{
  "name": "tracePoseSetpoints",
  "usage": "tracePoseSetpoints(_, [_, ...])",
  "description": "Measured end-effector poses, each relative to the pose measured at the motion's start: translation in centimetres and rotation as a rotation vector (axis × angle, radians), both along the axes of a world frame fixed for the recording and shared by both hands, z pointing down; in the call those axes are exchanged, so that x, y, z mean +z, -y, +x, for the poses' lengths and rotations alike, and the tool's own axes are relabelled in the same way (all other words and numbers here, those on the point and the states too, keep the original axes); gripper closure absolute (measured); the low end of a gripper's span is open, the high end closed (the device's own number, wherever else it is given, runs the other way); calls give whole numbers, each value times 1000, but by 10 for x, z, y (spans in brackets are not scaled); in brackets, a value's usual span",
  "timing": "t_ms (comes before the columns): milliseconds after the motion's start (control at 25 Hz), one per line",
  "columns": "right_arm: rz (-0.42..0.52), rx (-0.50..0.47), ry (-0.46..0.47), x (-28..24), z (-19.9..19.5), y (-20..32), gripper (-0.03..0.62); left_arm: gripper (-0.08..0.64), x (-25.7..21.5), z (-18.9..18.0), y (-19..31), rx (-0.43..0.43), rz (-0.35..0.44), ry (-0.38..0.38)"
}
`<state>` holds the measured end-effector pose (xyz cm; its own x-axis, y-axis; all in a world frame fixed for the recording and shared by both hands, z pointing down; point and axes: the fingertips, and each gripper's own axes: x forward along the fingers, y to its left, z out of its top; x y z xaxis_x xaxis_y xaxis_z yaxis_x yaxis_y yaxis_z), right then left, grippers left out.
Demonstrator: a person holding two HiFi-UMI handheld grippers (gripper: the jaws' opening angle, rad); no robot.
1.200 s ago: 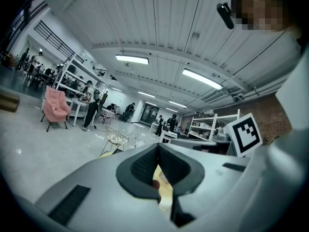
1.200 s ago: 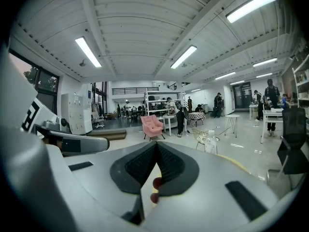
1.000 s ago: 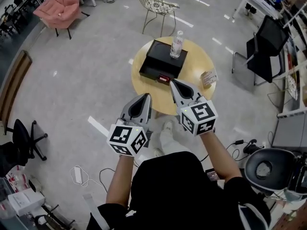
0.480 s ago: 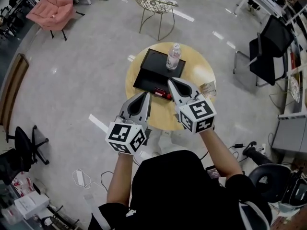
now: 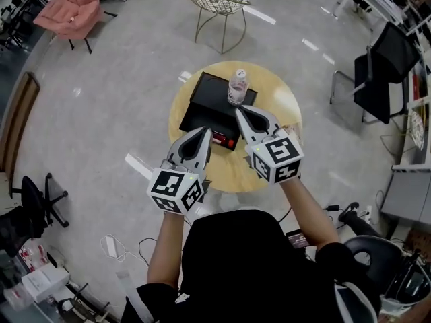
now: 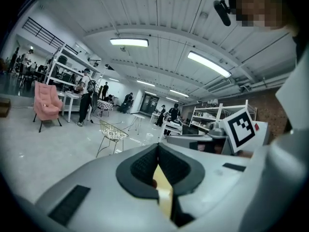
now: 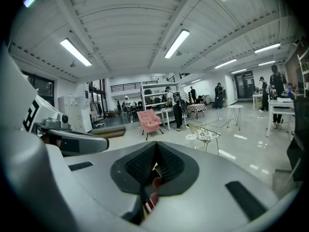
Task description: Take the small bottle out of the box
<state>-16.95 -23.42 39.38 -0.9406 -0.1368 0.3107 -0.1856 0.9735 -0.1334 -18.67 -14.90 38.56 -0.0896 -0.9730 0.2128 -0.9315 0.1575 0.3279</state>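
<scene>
Nothing is out yet: you are holding both grippers short of the black box (image 5: 202,106).
Your left gripper (image 5: 205,134) and right gripper (image 5: 241,112) are showing jaws pressed together, empty. The red item in the box's open tray, probably the small bottle (image 5: 221,138), is lying untouched just beyond and between both jaw tips.

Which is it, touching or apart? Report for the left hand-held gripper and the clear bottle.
Apart. The head view shows the black box lid between the left hand-held gripper and the clear bottle.
</scene>
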Motion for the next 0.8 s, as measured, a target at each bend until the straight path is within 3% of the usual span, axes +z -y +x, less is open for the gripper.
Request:
tracePoseSetpoints(240, [-20,1,0,9,-2,12,592,551,11,-7,6,-9,-41,21])
tracePoseSetpoints(800, [-24,101,-48,25,4,27,592,551,41,-9,27,206,-127,74])
